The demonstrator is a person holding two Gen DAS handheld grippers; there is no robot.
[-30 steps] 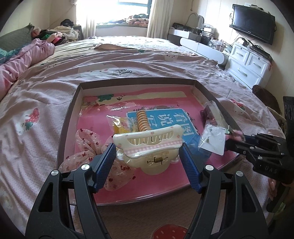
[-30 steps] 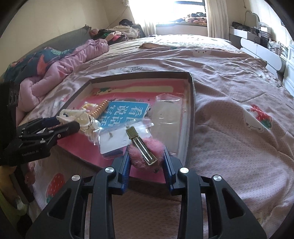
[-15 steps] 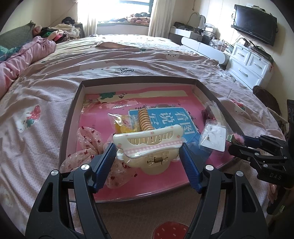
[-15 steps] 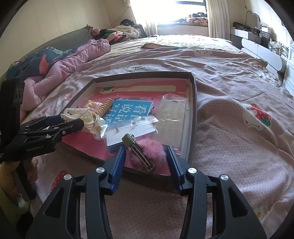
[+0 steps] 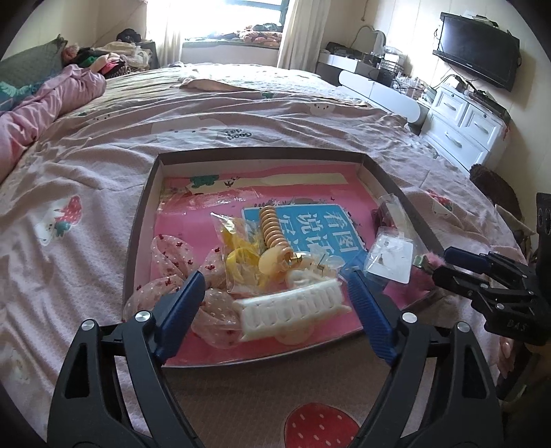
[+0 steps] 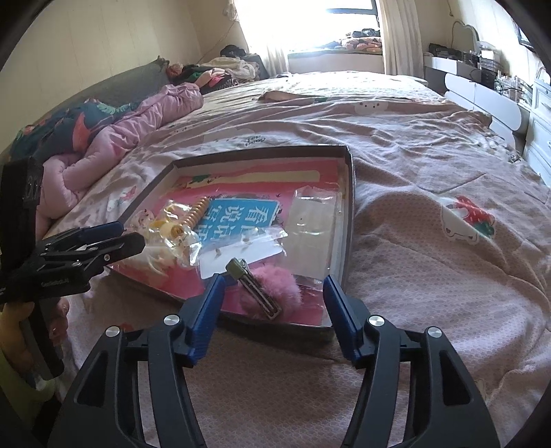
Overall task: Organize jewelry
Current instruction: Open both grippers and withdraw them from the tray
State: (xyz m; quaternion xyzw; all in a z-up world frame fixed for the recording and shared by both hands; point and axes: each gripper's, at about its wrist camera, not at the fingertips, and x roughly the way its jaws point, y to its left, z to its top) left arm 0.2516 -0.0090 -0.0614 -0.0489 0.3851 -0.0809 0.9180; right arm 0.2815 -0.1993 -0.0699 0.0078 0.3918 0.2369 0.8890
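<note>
We see both tools opening: left tool [image 5: 273, 293] off the white claw clip [image 5: 292, 310], right tool [image 6: 273, 293] off the pink pompom clip [image 6: 275, 287], both clips lying at the tray's [image 6: 347, 220] near edge.

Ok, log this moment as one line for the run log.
left hand-held gripper: opening, cream hair claw released in tray | right hand-held gripper: opening, pink fluffy clip released in tray

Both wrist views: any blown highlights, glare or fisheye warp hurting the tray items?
Left wrist: window blown out, tray edges bow from fisheye, items sharp. Right wrist: window also clipped, glare on clear bag, corners vignetted, pink fluffy clip readable.
</note>
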